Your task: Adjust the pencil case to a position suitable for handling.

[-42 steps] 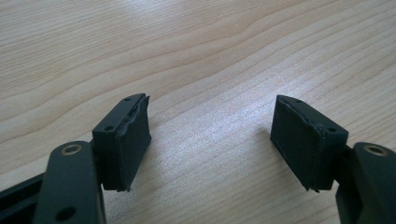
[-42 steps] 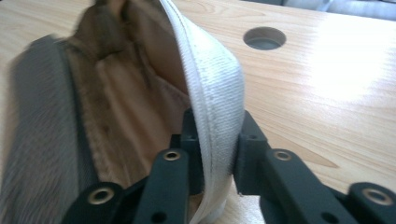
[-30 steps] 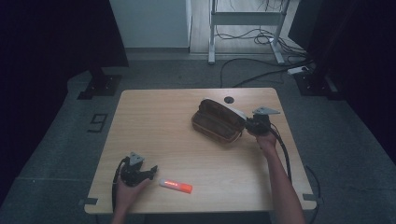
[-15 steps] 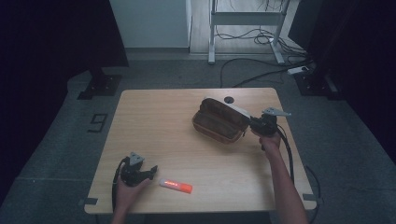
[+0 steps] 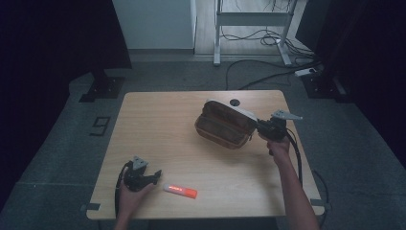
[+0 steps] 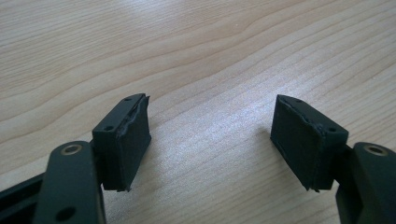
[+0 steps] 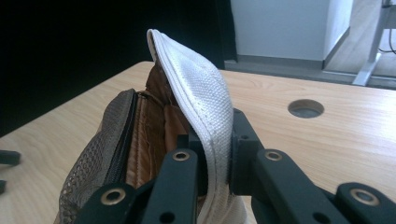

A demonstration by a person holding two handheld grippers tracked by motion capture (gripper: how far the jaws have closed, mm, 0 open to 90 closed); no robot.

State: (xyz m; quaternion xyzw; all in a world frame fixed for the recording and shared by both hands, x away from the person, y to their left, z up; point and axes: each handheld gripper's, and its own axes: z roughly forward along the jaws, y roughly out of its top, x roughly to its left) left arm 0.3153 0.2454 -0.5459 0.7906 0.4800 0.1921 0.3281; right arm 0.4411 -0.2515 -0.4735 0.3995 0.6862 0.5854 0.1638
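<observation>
On a wooden desk (image 5: 163, 124), the right hand-held gripper (image 5: 262, 128) was clamped on the white flap (image 7: 205, 102) of an open brown pouch (image 5: 225, 125) lying right of centre. The left hand-held gripper (image 5: 154, 176) rested near the front edge, jaws wide apart and empty, just beside an orange-tipped tube (image 5: 180, 190).

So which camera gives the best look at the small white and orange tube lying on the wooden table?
The high view: the white and orange tube lies whole near the table's front edge, just right of the left gripper. The left gripper view looks past open jaws at bare wood; the right gripper view faces the pouch.
</observation>
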